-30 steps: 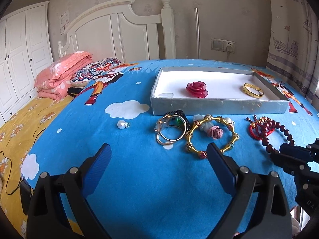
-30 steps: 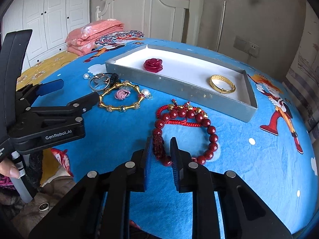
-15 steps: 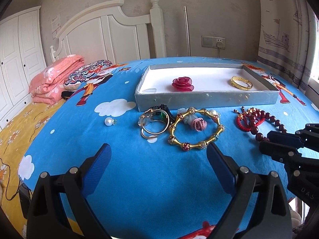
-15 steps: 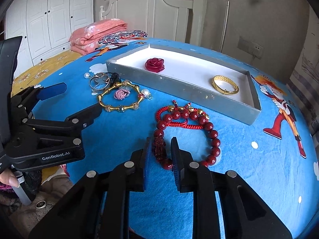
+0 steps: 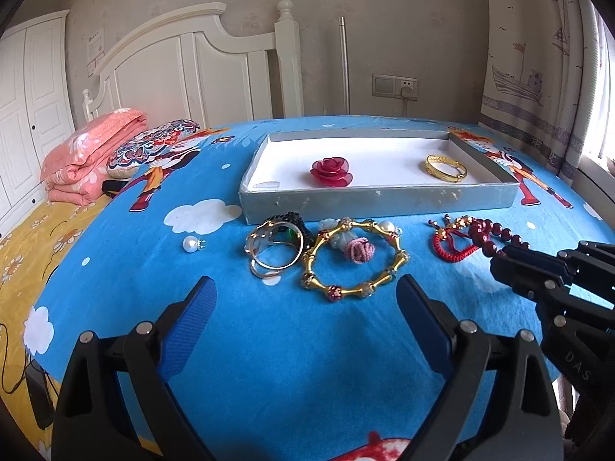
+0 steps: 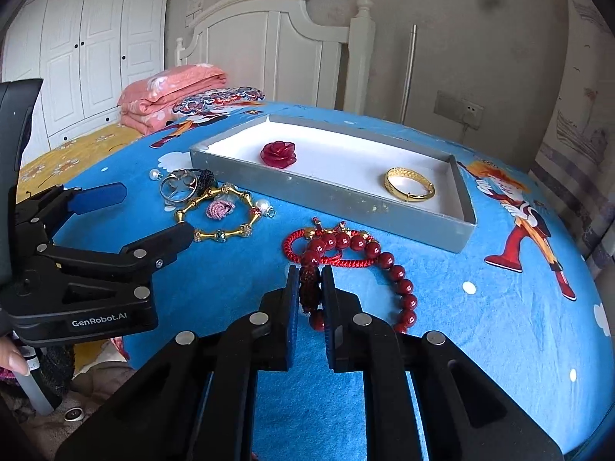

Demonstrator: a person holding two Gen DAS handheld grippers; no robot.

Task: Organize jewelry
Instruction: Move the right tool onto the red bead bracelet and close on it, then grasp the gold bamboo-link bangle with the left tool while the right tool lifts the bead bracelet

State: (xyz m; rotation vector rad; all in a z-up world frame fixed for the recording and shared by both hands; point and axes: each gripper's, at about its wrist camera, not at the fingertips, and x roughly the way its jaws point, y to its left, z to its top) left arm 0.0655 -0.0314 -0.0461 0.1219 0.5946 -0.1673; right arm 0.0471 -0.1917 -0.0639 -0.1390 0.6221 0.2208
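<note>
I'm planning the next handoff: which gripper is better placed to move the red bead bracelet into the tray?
Right. The right gripper is shut on the red bead bracelet, with the grey tray just ahead. The left gripper is open, facing the gold bamboo bangle instead.

A white headboard stood against the far beige wall, with white wardrobe doors at the left. A wall socket sat right of a metal pole. Ship-patterned curtains hung at the right, where daylight came through the window.
</note>
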